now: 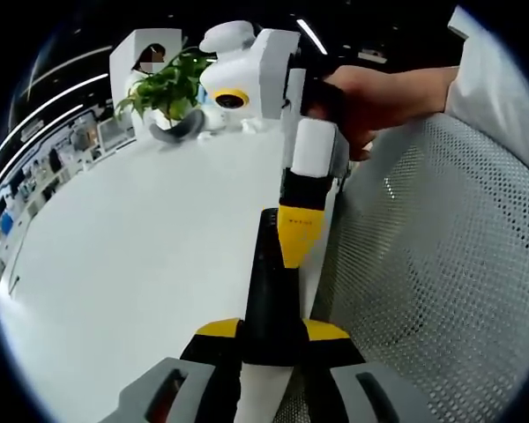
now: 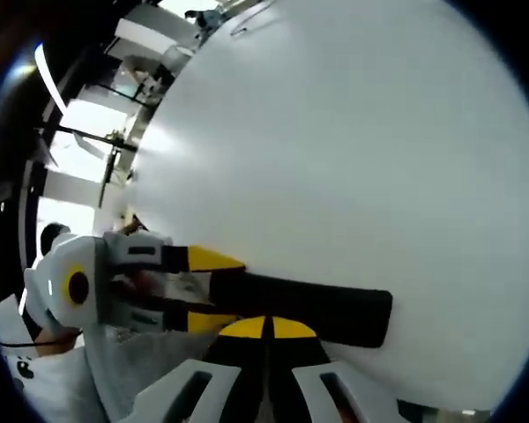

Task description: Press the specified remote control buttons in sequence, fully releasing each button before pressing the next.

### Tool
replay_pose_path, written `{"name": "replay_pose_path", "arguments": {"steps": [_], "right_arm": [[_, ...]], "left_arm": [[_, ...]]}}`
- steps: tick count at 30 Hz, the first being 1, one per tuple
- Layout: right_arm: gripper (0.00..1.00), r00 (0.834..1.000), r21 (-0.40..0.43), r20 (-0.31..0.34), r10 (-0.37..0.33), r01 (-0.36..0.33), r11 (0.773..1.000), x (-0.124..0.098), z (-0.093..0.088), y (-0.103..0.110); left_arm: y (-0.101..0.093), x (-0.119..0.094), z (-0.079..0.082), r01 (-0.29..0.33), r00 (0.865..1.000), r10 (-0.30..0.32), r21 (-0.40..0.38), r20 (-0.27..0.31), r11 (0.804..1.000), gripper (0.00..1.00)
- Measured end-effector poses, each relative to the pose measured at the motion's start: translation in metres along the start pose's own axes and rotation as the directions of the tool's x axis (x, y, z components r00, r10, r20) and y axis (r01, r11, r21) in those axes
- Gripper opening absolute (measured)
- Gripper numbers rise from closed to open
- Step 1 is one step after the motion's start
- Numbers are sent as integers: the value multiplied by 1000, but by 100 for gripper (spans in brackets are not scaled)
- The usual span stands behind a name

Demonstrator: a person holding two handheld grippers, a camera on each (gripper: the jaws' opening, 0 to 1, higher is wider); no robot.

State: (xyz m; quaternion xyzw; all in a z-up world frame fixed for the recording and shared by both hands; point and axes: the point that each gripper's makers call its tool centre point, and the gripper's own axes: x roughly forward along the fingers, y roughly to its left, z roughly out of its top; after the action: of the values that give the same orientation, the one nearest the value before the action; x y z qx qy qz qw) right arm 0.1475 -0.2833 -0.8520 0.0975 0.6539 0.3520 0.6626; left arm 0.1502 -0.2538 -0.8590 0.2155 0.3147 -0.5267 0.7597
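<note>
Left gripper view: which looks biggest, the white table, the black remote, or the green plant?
1. white table
2. black remote
3. green plant
The plant sits farther away, so its real size is unsure.

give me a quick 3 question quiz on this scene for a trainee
1. True or false: the left gripper is clamped on the long black plastic remote control.
2. What stands at the far end of the white table? A) a red mug B) a green leafy potted plant C) a stack of books
3. Fill in: the yellow-tipped jaws of the right gripper, over the remote, are ____ (open/shut).

Key: 1 true; 2 B; 3 shut.
</note>
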Motion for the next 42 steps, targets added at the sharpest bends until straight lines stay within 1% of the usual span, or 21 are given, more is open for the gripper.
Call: {"name": "replay_pose_path", "arguments": {"steps": [4,8,12,15,16,22,25,26,30,35,37,39,40,42], "right_arm": [[0,1000,-20,3,-20,20,1000,-2,0,-2],[0,1000,5,12,-12,12,1000,-3,2,-5],[0,1000,11,14,-12,12,1000,-3,2,-5],[0,1000,61,17,7,-8,998,-5,2,-8],[0,1000,67,19,6,-8,998,-5,3,-9],[0,1000,66,23,-3,2,998,-5,2,-9],[0,999,133,29,25,-29,991,-4,2,-11],[0,999,142,27,31,-35,989,-4,2,-11],[0,999,135,23,38,-41,990,-4,2,-10],[0,998,163,24,56,-59,985,-6,2,-9],[0,999,148,21,50,-53,988,-6,2,-7],[0,999,111,27,31,-33,993,-7,4,-7],[0,998,86,53,22,-26,996,-7,8,-7],[0,996,68,86,40,-46,997,-10,13,-2]], "left_arm": [[0,0,0,1,1000,-1,0,1,1000,25],[0,0,0,1,1000,-1,2,3,1000,25],[0,0,0,2,1000,-2,4,4,1000,24],[-1,1,0,2,1000,-2,5,4,1000,24],[-1,1,1,3,1000,-3,7,4,1000,24],[-1,1,1,3,1000,-3,16,3,1000,24],[-2,1,1,4,1000,-4,20,2,1000,24],[-2,1,1,4,1000,-4,20,2,1000,24],[-1,1,1,4,1000,-4,21,2,1000,24],[-2,1,0,-1,1000,1,27,2,1000,24],[-2,1,1,-1,1000,1,24,2,1000,24],[-1,0,1,-1,1000,1,21,2,1000,24],[-1,0,1,-1,1000,1,20,2,1000,24],[-1,0,1,0,1000,0,17,2,1000,24]]}}
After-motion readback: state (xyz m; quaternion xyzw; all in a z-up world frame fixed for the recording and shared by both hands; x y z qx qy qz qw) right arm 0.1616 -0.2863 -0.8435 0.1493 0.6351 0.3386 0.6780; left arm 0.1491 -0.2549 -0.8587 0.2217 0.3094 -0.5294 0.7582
